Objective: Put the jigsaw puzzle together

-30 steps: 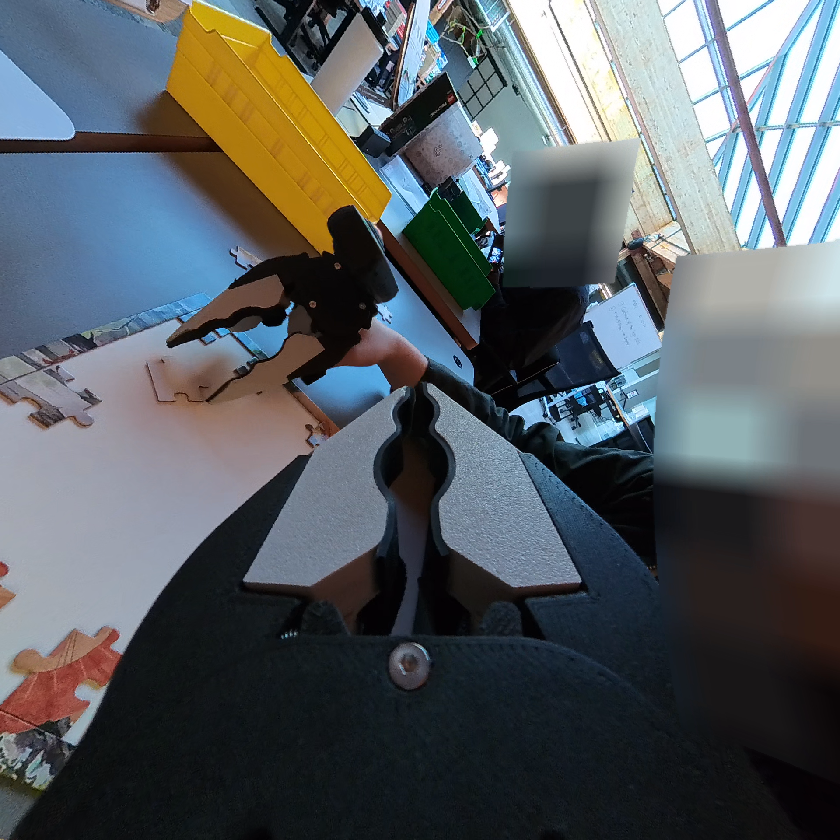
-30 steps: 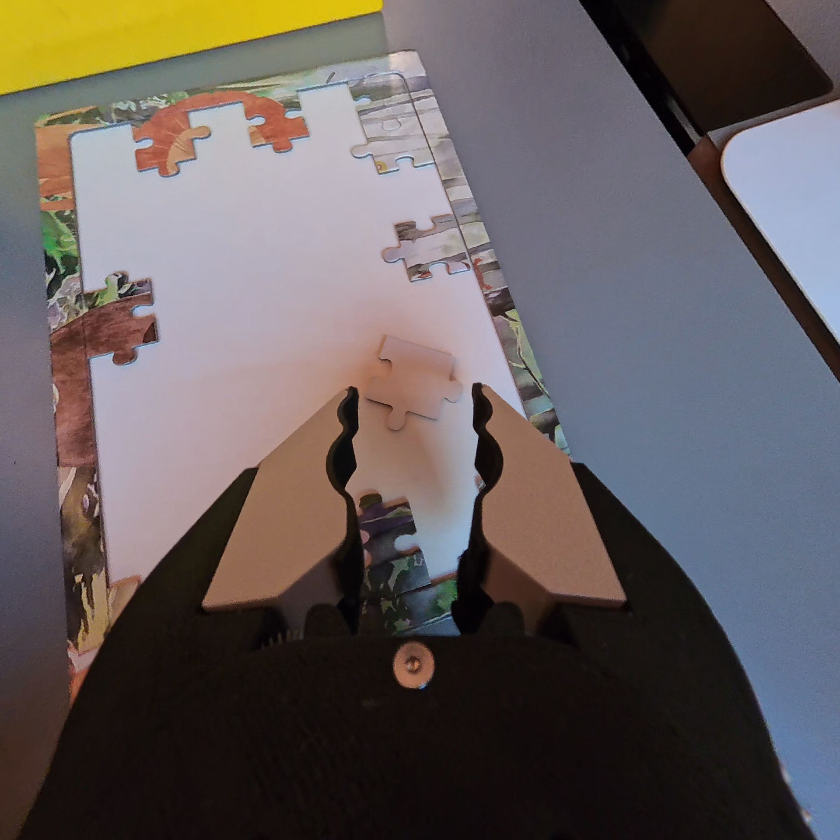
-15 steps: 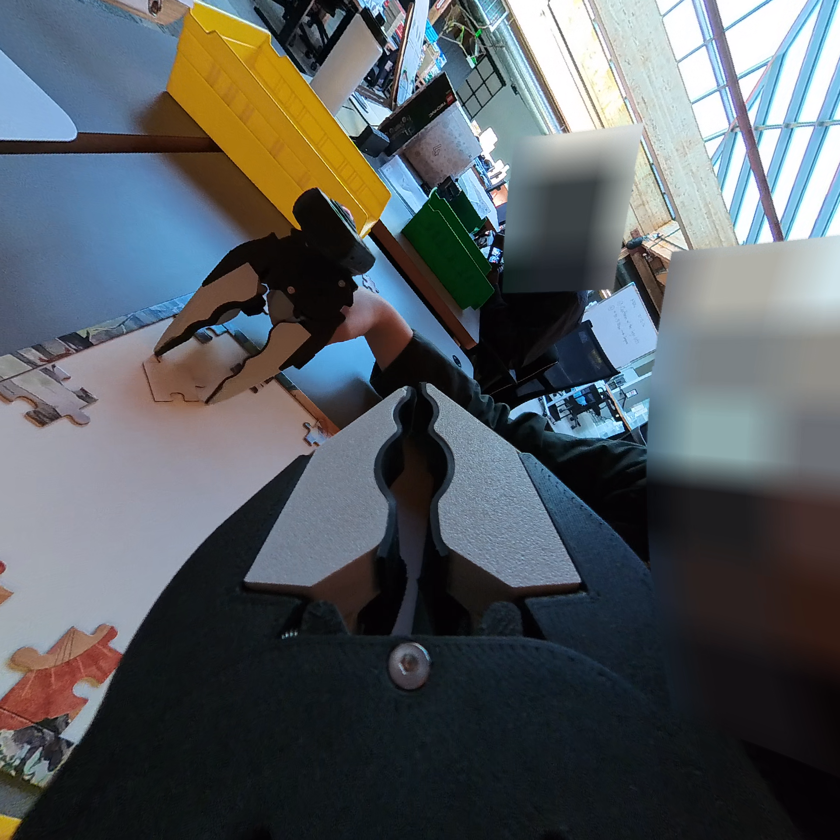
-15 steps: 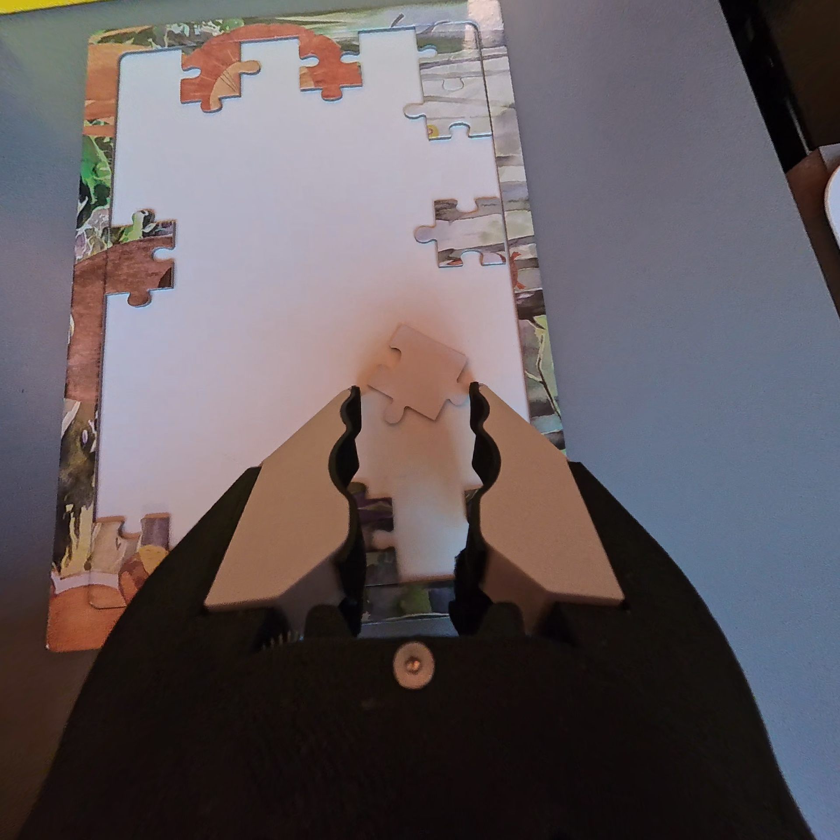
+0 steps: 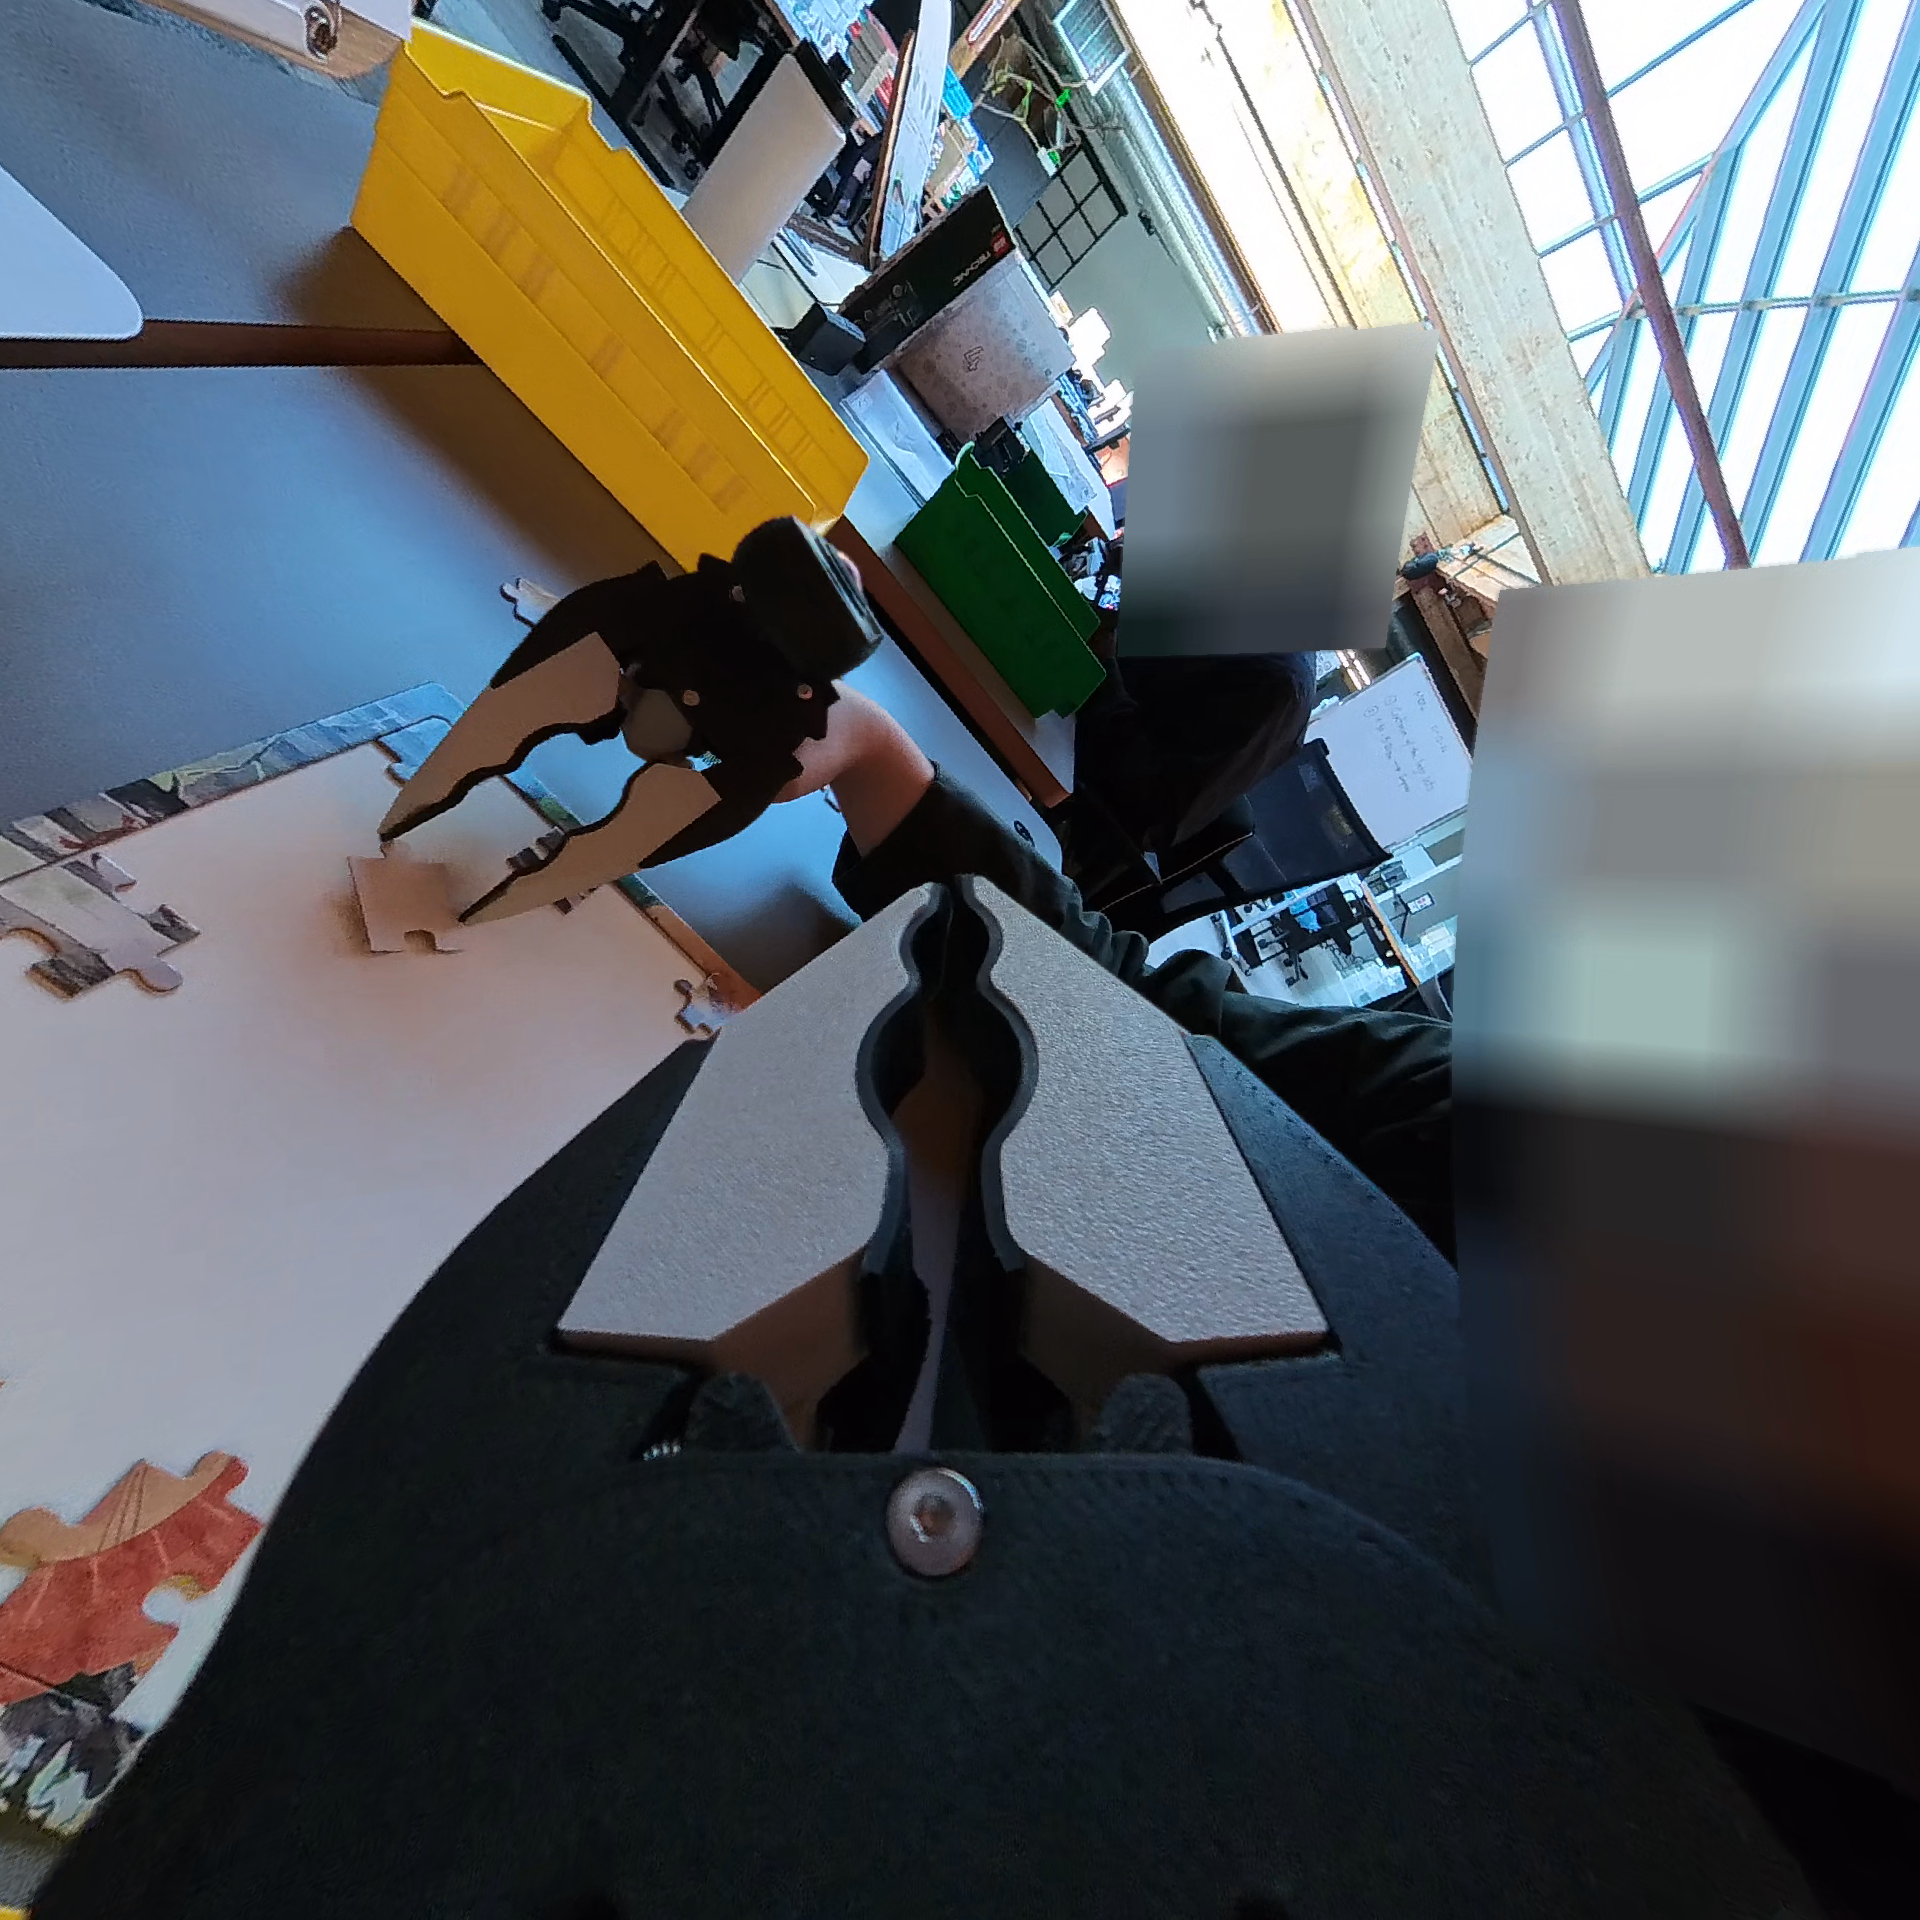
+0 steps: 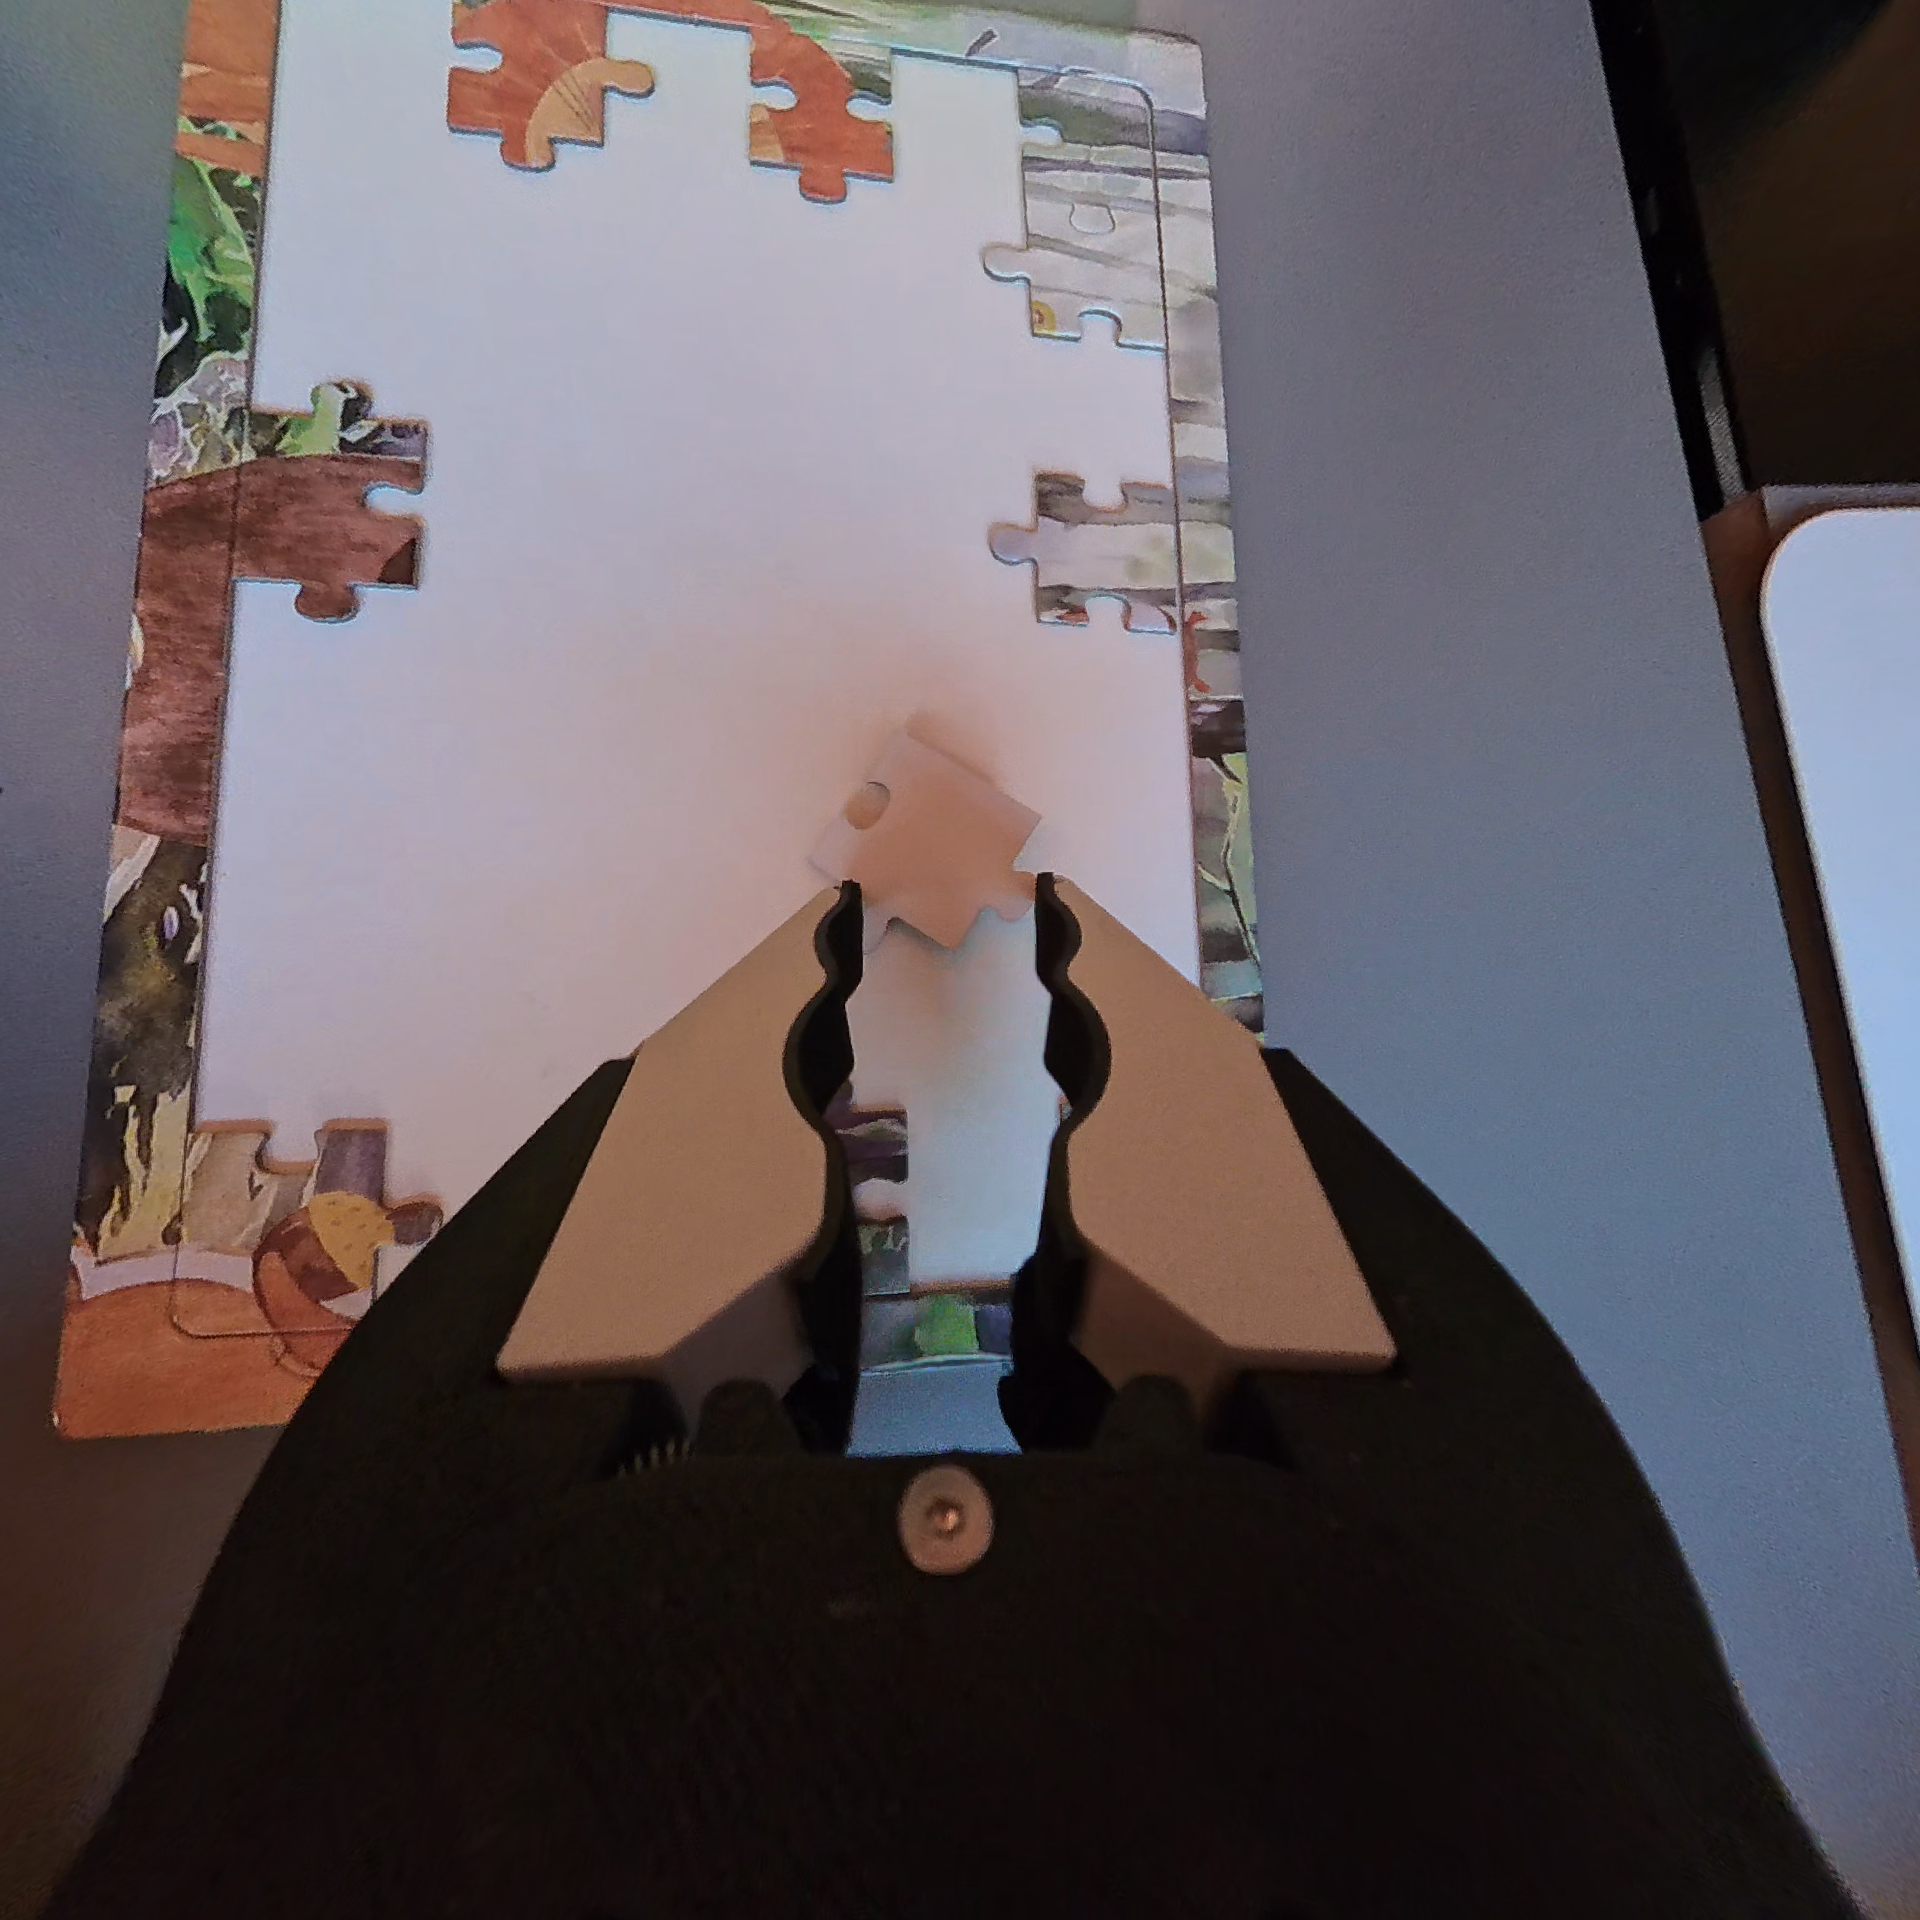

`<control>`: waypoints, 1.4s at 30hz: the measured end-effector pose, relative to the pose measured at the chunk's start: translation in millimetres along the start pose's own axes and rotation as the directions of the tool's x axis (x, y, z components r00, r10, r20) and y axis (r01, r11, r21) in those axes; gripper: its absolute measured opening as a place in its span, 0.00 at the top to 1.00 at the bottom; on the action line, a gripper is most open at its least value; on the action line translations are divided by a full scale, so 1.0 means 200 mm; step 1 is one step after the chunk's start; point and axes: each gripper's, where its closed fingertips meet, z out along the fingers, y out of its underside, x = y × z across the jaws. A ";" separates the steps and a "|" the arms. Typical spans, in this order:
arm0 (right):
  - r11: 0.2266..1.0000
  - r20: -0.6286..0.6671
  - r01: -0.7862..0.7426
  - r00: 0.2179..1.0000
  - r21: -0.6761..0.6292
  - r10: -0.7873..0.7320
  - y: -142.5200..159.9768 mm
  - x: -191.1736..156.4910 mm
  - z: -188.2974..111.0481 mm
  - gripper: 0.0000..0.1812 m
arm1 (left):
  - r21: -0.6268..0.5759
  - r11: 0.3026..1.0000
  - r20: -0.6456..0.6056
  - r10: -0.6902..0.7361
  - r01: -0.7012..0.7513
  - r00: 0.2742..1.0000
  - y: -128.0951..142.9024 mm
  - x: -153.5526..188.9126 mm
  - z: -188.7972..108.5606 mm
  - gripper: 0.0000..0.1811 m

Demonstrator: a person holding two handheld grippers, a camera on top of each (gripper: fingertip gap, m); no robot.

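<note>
Right gripper (image 6: 943,883) low over puzzle tray (image 6: 644,582), jaws spread, tips flanking near edge of loose piece (image 6: 930,836) without pinching it. Piece blank side up, turned at an angle, on bare white floor of tray, toward 4 o'clock of the open area, just inside right border. Seen from left wrist view – same right gripper (image 5: 421,878) tilted down onto tray (image 5: 260,1091), lower fingertip touching or nearly touching loose piece (image 5: 400,904), upper fingertip apart from it, above.

Left gripper (image 5: 945,894) raised well off the tray, pointing toward room and windows, fingers pressed together at the tips; whether the narrow pale strip in the gap nearer the base is something pinched, cannot tell.

Fitted pieces only round the tray's rim in right wrist view: orange pair (image 6: 665,104) at 12 o'clock, grey ones (image 6: 1101,270) at 1 to 3 o'clock, brown one (image 6: 332,509) at 9 o'clock, acorn-patterned corner (image 6: 301,1236) at 7 o'clock. Middle bare.

Grey table (image 6: 1455,727) under tray – yellow bin (image 5: 603,332) at 11 o'clock in left wrist view, green bin (image 5: 997,592) beyond it.
</note>
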 end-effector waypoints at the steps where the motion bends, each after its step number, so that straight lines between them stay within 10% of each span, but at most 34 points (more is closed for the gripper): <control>1: 1.000 -0.009 0.018 1.000 0.002 -0.018 -0.01 0.00 -0.01 0.82 | -0.002 1.000 -0.003 0.001 -0.001 1.000 0.00 0.00 0.00 1.00; 9: 0.971 -0.136 0.239 0.963 0.020 -0.234 -0.25 -0.06 -0.18 0.82 | 0.028 0.998 0.171 -0.062 0.058 0.983 -0.01 -0.21 0.00 0.74; 16: 0.883 -0.330 0.465 0.844 0.060 -0.422 -0.59 -0.19 -0.42 0.82 | -0.015 0.996 0.118 -0.085 0.087 0.989 0.04 -0.23 0.08 0.74; 28: 0.859 -0.313 0.400 0.900 0.320 -0.302 -0.72 -0.22 -0.52 0.82 | -0.112 0.974 0.209 0.217 -0.197 0.953 0.06 -0.21 0.17 1.00; 31: 0.838 -0.117 0.095 0.992 0.537 -0.037 -0.75 -0.17 -0.63 0.78 | -0.154 0.830 0.413 0.548 -0.537 0.728 -0.07 -0.17 0.09 1.00; 33: 0.765 0.119 -0.209 0.978 0.609 0.173 -0.76 -0.12 -0.70 0.78 | -0.293 0.616 0.567 0.728 -0.731 0.386 -0.15 -0.15 0.03 1.00; 37: 0.406 0.721 -0.797 0.590 0.447 0.364 -0.78 -0.07 -0.83 0.80 | -0.599 0.073 0.530 0.783 -0.798 -0.326 -0.17 -0.01 0.06 1.00; 39: 0.261 0.856 -0.911 0.395 0.319 0.332 -0.78 -0.03 -0.85 0.83 | -0.692 -0.097 0.404 0.769 -0.715 -0.495 -0.10 -0.02 0.15 1.00; 42: 0.245 0.882 -0.950 0.278 0.193 0.382 -0.75 -0.05 -0.74 0.83 | -0.765 -0.214 0.280 0.739 -0.607 -0.613 -0.05 -0.08 0.22 1.00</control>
